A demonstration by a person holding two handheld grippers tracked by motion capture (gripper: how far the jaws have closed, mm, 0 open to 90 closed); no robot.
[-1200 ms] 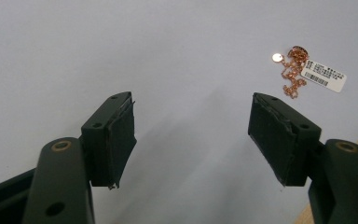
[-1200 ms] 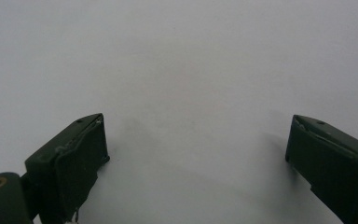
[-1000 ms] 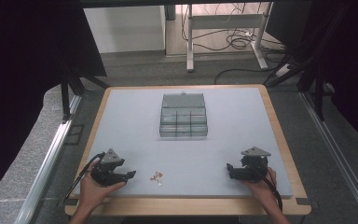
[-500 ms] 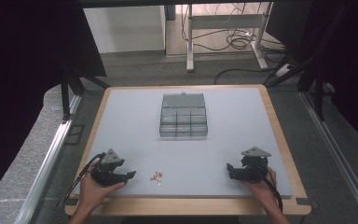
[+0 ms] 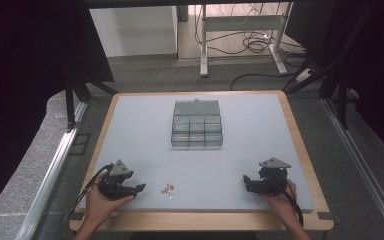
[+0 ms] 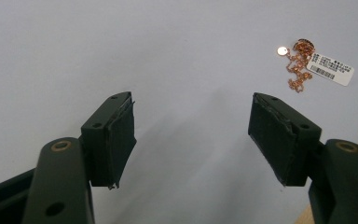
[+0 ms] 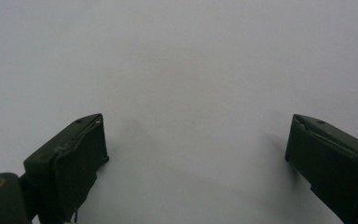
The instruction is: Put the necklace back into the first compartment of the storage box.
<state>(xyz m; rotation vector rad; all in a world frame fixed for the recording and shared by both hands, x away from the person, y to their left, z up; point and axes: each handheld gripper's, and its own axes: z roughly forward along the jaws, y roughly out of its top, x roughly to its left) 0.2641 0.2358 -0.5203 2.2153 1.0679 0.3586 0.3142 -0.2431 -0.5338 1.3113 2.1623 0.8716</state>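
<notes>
Nothing has moved since a second ago: I keep my left gripper point(image 5: 121, 186) and right gripper point(image 5: 263, 182) parked near, jaws apart and empty, the tagged copper chain point(image 6: 299, 63) just right of the left one, organizer box point(image 5: 197, 125) farther off on the table point(image 5: 250, 125).

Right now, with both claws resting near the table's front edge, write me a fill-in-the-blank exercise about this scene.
1. The thin copper-coloured chain with a white barcode tag lies nearest the ____ claw.
2. The jaws of the right claw stand ____, with nothing between them.
3. The clear plastic compartment box has its lid ____.
4. The pale grey table mat sits on a board with a ____ rim.

Missing words: left; open; open; wooden
</notes>
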